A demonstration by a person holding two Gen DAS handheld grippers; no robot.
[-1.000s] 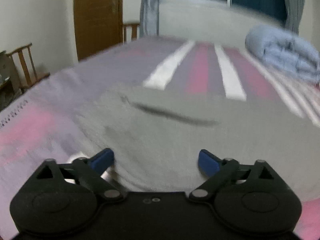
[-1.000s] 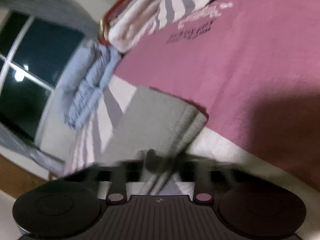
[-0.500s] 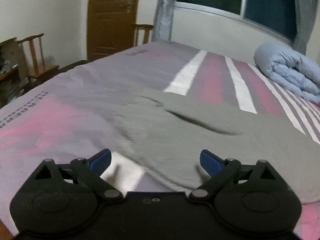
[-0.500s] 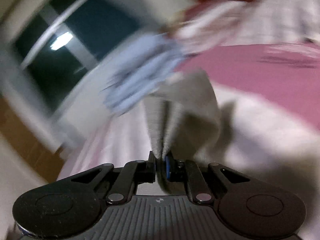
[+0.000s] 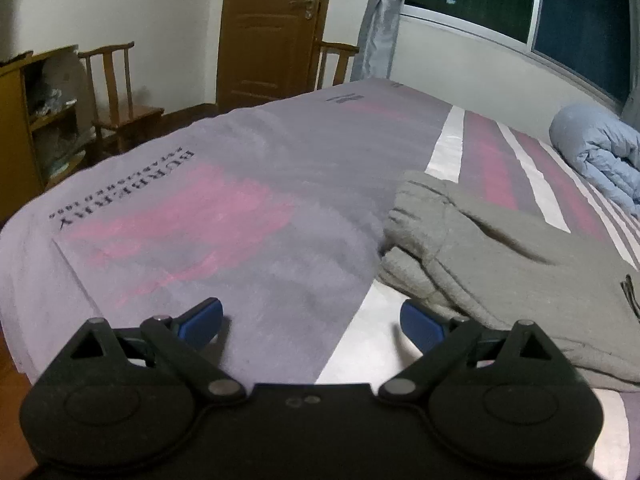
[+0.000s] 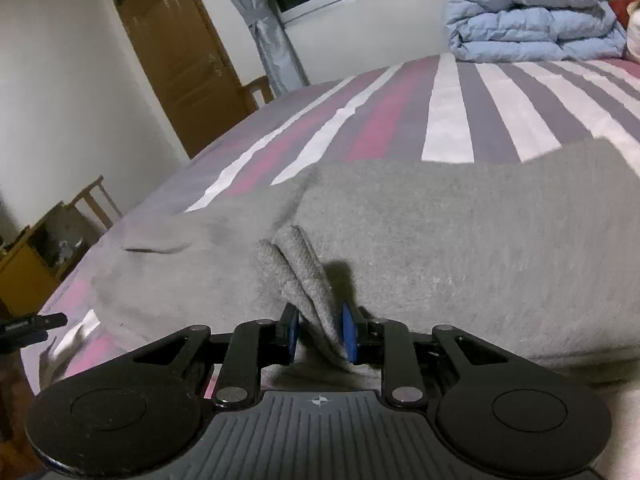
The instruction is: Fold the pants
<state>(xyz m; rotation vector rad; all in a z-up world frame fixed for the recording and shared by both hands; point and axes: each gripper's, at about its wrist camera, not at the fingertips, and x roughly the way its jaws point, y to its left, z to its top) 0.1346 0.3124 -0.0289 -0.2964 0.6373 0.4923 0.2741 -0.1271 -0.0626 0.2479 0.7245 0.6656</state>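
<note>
- Striped bedspread (image 5: 248, 216) in purple, pink and white covers the bed; a blue duvet (image 6: 532, 16) sits rolled at its far side.
- Grey pants (image 5: 500, 256) lie folded on it, thick and fleecy, ribbed cuffs stacked toward the door (image 5: 272, 28), long axis running across the stripes.
- Left gripper (image 5: 312, 320) spread wide, holding nothing, just beside the cuffs.
- Right gripper (image 6: 318, 330) partly closed around a raised fold of pants fabric.
</note>
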